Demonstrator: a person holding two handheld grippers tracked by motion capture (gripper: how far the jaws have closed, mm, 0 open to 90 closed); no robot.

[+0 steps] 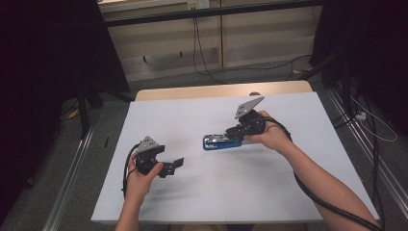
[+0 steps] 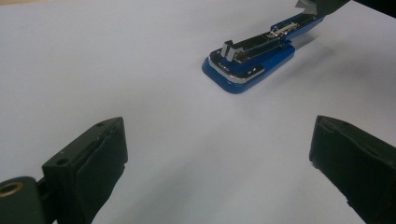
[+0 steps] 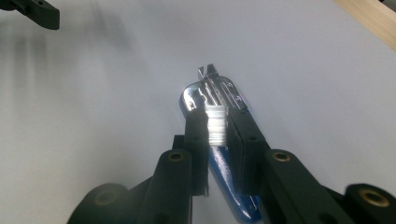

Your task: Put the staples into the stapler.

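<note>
High view: blue stapler (image 1: 221, 142) at mid-table on the white sheet (image 1: 298, 192), long axis left–right, its magazine open, a strip of staples (image 3: 216, 126) pinched above it by the right gripper (image 1: 239, 133) from the right; left gripper (image 1: 174, 164) gapes empty, near left.

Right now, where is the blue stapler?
In the high view the blue stapler lies mid-table on the white sheet, its rear end at the right gripper.
</note>
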